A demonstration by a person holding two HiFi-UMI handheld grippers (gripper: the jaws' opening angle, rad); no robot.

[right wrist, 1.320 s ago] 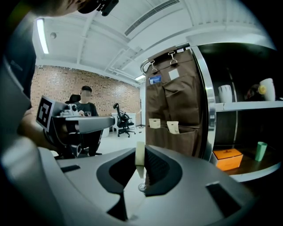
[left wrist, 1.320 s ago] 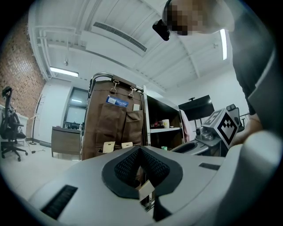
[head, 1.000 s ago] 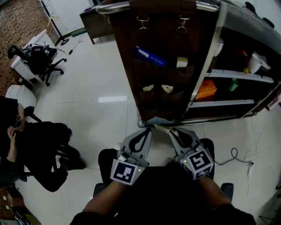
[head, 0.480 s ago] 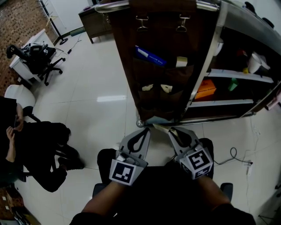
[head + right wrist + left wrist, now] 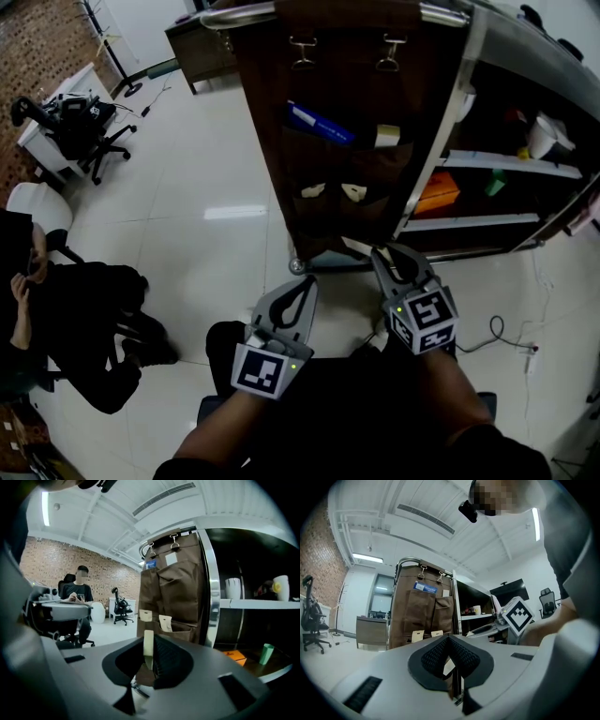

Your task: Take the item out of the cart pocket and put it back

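Note:
A brown fabric pocket organizer (image 5: pixel 347 112) hangs by two clips on the end of a metal cart (image 5: pixel 448 103). Its lower pockets hold two cream cards (image 5: pixel 314 190); the upper pockets hold a blue packet (image 5: pixel 321 123) and a beige roll (image 5: pixel 387 136). My right gripper (image 5: pixel 380 255) is shut on a flat cream card (image 5: pixel 356 247), low in front of the organizer's bottom edge. In the right gripper view the card (image 5: pixel 148 648) stands upright between the jaws, with the organizer (image 5: pixel 173 592) just beyond. My left gripper (image 5: pixel 302 286) hangs lower and to the left, shut and holding nothing (image 5: pixel 452 667).
The cart's side shelves carry an orange box (image 5: pixel 441 192) and a white cup (image 5: pixel 544 136). A cart wheel (image 5: pixel 298 266) sits just ahead of the left gripper. A seated person (image 5: pixel 75 309) and an office chair (image 5: pixel 80 127) are at the left. A cable (image 5: pixel 502 333) lies on the floor at the right.
My right gripper has moved forward and up toward the organizer's bottom pockets, with the cream card in it. The left gripper has barely shifted.

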